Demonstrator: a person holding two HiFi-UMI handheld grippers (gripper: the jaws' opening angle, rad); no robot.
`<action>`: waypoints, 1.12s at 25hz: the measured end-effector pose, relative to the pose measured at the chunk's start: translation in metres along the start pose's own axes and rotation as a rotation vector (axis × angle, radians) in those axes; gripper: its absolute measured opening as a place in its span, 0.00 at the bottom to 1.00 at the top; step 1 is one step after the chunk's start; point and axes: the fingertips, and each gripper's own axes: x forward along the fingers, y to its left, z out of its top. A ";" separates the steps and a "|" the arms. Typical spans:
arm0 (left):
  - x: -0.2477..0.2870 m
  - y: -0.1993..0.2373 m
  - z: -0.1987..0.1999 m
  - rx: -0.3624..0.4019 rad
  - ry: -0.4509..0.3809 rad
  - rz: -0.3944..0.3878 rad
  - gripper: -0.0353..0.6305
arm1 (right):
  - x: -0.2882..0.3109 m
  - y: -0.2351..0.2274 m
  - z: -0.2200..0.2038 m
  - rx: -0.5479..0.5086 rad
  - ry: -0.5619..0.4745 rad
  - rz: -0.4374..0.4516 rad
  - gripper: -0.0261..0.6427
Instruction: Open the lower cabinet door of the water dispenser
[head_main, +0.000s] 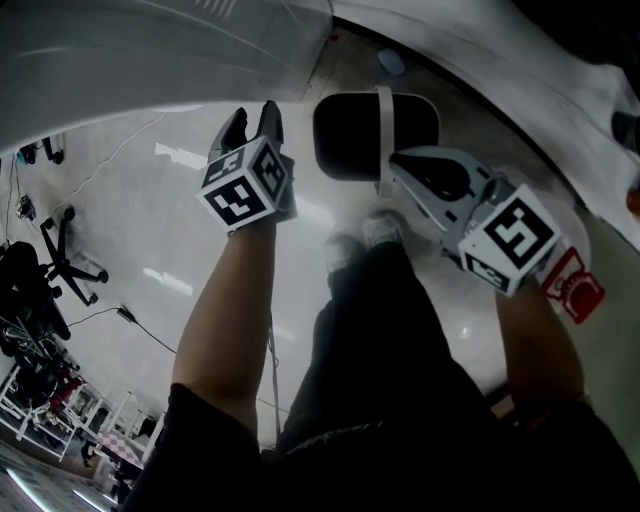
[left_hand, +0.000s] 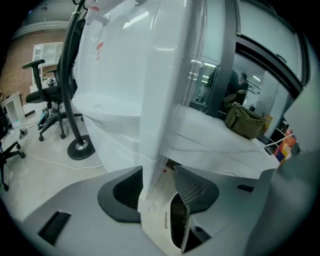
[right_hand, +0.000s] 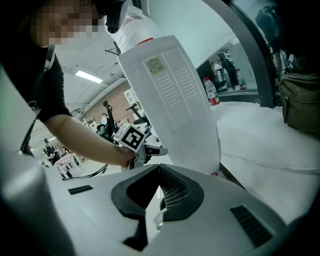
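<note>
honestly mostly a white water dispenser (left_hand: 150, 75), grey left gripper (left_hand: 159, 172) with dark mesh pads (left_hand: 192, 189) and a black-and-white square-patterned cube (head_main: 247, 185), olive green bag (left_hand: 245, 122), black office chair (left_hand: 50, 95), reddish brick wall (left_hand: 20, 55), pale glossy floor (head_main: 150, 220), and a red tag (head_main: 572, 285) on the right gripper (head_main: 400, 165).

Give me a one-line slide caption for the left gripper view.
Left hand-held gripper, jaws open, straddles a vertical edge of the tall white plastic water dispenser; black office chair behind.
</note>
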 end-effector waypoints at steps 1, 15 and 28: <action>0.001 0.002 0.000 -0.002 0.000 0.013 0.32 | 0.000 -0.001 0.002 -0.004 -0.005 0.002 0.06; 0.016 0.014 0.003 -0.029 -0.011 0.087 0.29 | -0.004 -0.010 -0.004 0.012 0.028 0.018 0.06; 0.015 0.018 0.001 0.046 0.019 0.126 0.22 | -0.003 -0.009 0.006 -0.027 0.021 0.035 0.06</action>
